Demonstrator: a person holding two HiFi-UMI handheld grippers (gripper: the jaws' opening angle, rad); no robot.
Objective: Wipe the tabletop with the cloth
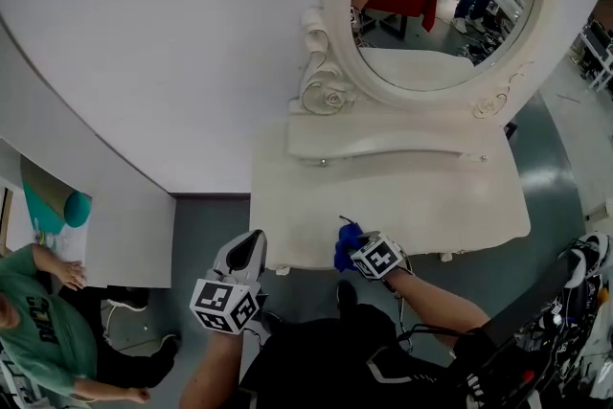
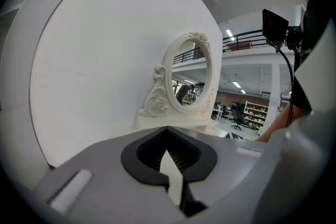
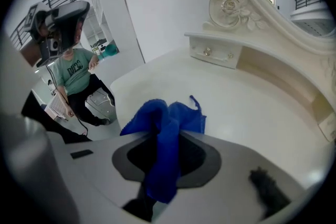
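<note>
Right tool [image 1: 356, 247] pinches the blue cloth [image 3: 165, 118] at the white surface's [image 1: 431, 196] near edge, lower centre of frame, left tool [image 1: 247, 256] pressed together, empty, lower left: the wipe looks barely begun, most of the top to go.

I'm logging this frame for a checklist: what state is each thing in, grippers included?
right gripper: shut on the blue cloth.
blue cloth: bunched, held at the tabletop's front edge.
left gripper: shut, empty, short of the tabletop.
drawer: closed.
mirror: upright behind the tabletop.
</note>
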